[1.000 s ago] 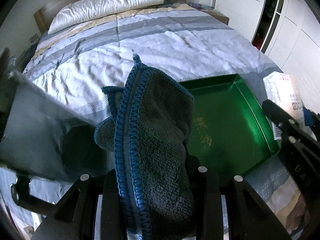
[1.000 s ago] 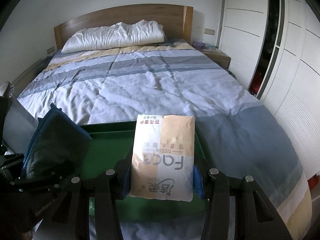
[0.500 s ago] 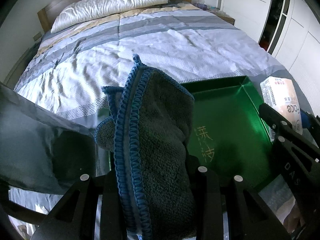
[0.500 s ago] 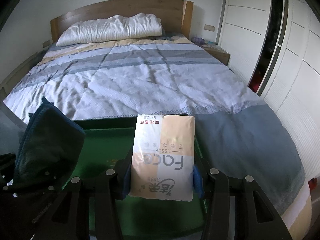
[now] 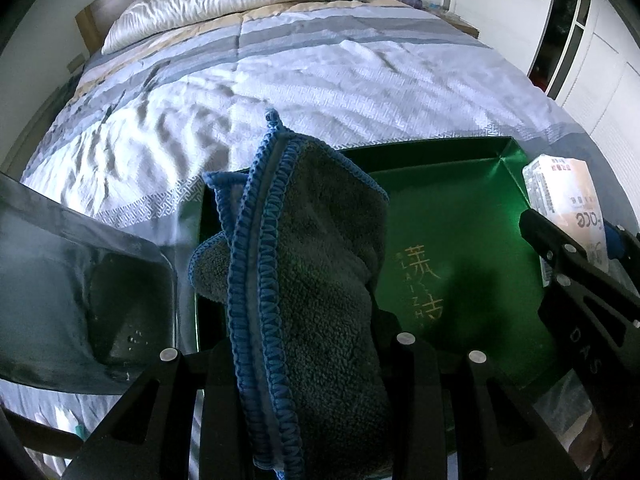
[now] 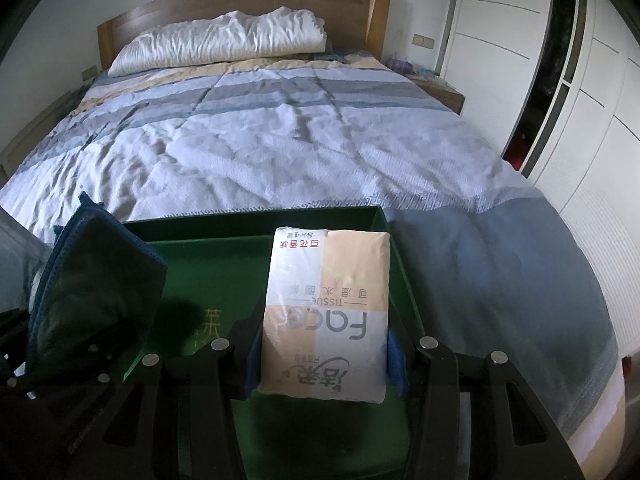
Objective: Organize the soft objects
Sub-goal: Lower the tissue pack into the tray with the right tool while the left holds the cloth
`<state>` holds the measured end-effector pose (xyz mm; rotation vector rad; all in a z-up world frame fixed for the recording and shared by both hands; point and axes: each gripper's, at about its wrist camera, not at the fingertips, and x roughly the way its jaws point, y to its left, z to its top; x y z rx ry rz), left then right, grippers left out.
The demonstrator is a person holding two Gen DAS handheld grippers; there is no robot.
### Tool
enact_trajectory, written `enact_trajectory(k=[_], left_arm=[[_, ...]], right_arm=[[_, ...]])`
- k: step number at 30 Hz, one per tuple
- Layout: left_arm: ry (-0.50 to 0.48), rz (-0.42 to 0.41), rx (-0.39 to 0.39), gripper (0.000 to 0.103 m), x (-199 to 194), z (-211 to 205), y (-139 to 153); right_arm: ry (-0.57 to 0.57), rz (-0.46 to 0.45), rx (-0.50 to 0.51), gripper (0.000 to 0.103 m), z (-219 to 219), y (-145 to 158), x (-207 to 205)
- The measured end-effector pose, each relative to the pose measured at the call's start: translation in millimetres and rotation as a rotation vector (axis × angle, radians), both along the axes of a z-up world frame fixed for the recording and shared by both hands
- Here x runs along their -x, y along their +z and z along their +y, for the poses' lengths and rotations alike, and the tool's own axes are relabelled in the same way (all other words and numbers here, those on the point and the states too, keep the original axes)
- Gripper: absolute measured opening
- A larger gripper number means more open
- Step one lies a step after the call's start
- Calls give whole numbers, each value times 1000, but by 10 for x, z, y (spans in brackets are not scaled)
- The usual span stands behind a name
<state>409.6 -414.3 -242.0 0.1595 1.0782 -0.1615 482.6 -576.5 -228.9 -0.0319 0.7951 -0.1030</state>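
Left tool [image 5: 308, 344] is pinching a folded towel [image 5: 312, 264] that sticks up between its fingers, hanging over the near left part of the green tray [image 5: 472, 216] on the bed [image 5: 320, 80]. Right tool [image 6: 324, 356] is clamped on a tissue pack [image 6: 328, 312], held over the tray's right side. Only the left view gets the gold lettering on the tray floor properly, plus a dark grey lid-like thing [image 5: 60, 280] off to that tool's left. The right view shows the headboard [image 6: 248, 12], pillow [image 6: 220, 44] and wardrobe [image 6: 520, 60] way beyond.
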Motion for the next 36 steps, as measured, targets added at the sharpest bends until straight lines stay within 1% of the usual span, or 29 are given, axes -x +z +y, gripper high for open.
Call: enact_trajectory(k=[6, 24, 36], left_arm=[[5, 6, -22, 29, -54, -17, -46], [37, 37, -40, 29, -158, 14, -106], [44, 56, -44, 30, -199, 39, -158]], right_arm=[[4, 15, 5, 48, -13, -51, -72], [-14, 40, 11, 48, -80, -130, -239], [2, 67, 20, 49, -56, -174, -330]])
